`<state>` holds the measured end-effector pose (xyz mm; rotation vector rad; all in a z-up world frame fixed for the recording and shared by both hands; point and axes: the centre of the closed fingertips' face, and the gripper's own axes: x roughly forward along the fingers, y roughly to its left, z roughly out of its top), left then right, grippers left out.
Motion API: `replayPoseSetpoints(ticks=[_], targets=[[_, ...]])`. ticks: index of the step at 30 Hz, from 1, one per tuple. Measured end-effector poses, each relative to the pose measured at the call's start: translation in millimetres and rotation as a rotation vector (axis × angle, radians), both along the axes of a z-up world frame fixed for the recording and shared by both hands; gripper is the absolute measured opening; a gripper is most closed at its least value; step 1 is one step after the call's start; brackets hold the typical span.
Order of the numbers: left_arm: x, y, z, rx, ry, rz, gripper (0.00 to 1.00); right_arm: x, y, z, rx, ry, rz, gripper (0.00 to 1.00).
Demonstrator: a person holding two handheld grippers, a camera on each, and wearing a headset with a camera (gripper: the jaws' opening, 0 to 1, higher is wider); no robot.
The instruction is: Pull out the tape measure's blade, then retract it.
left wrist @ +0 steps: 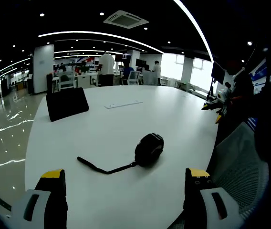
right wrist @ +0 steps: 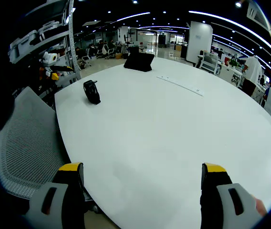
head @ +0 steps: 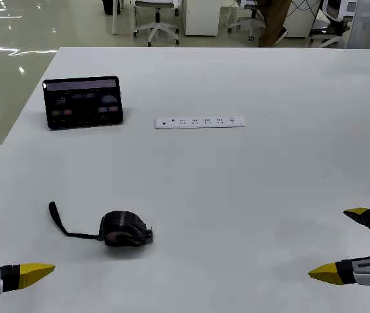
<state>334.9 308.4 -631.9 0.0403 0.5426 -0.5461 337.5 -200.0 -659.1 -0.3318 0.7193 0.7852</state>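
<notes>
tablet screen (head: 83, 102): lit, blurry rows of marks, no txt legible; far fwd of left gripper (head: 12, 248) fingers (head: 35, 270).
power strip (head: 200, 122): tiny dark marks by sockets, can't read; far fwd, btwn left & right gripper (head: 329, 242) fingers.
tape measure (head: 126, 229): black case, no brand/nos. legible; just fwd-right of left fingers.
overall: nothing readable.
</notes>
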Motion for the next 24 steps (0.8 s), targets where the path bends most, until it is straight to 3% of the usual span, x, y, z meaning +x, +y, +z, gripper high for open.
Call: replayPoseSetpoints(ticks=[16,24], targets=[[-0.7,0.5,-3.1,0.001,0.008,0.001,1.00,-0.2,-1.6,-3.1,0.000,0.006,-0.007,0.98],[0.3,-3.9,-3.0,0.009,0.003,-0.024,1.00,5.0,-0.4,-1.5,-0.004,-0.018,-0.004,1.00]])
